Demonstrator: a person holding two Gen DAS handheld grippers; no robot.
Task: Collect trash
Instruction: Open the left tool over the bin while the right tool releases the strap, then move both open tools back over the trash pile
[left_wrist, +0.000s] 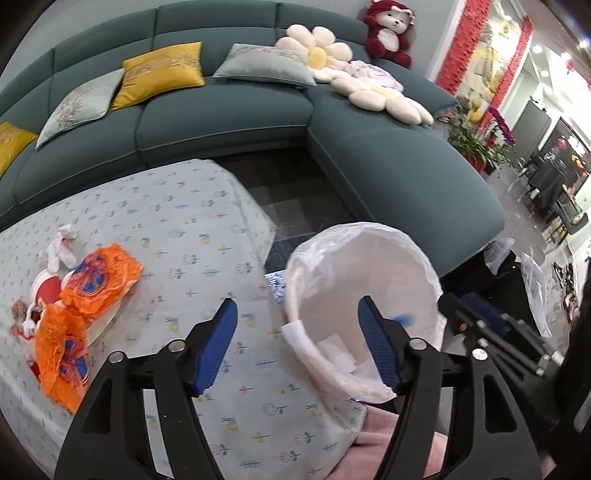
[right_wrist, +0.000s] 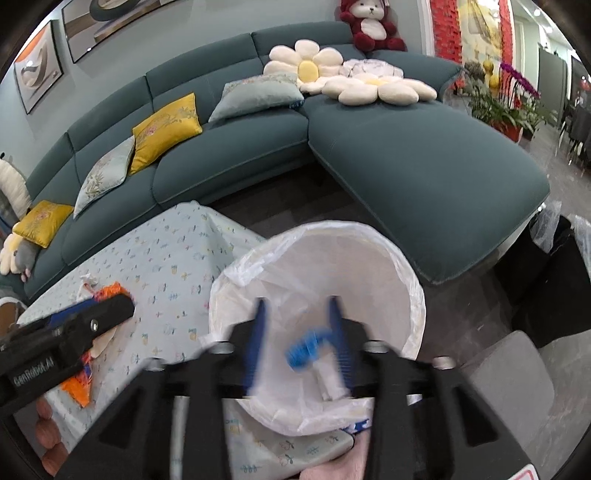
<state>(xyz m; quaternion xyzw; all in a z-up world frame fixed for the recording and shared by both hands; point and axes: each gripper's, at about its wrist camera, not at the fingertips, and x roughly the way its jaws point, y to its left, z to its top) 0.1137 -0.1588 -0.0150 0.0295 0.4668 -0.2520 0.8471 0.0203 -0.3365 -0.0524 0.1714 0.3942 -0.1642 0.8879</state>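
Observation:
A white bin lined with a clear bag (left_wrist: 365, 291) stands beside the table's right corner; it also shows in the right wrist view (right_wrist: 317, 291). My right gripper (right_wrist: 297, 332) is open above the bin's mouth, blurred by motion. A blue piece of trash (right_wrist: 304, 349) is inside the bin just beyond its fingers, with white paper scraps (right_wrist: 328, 384) below. My left gripper (left_wrist: 297, 339) is open and empty above the table edge next to the bin. Orange wrappers (left_wrist: 94, 284) and white crumpled tissue (left_wrist: 61, 245) lie on the table at the left.
The table (left_wrist: 192, 229) has a pale patterned cloth. A teal corner sofa (left_wrist: 229, 114) with cushions stands behind it. Dark floor lies between them. Black bags (right_wrist: 554, 273) sit at the right of the bin.

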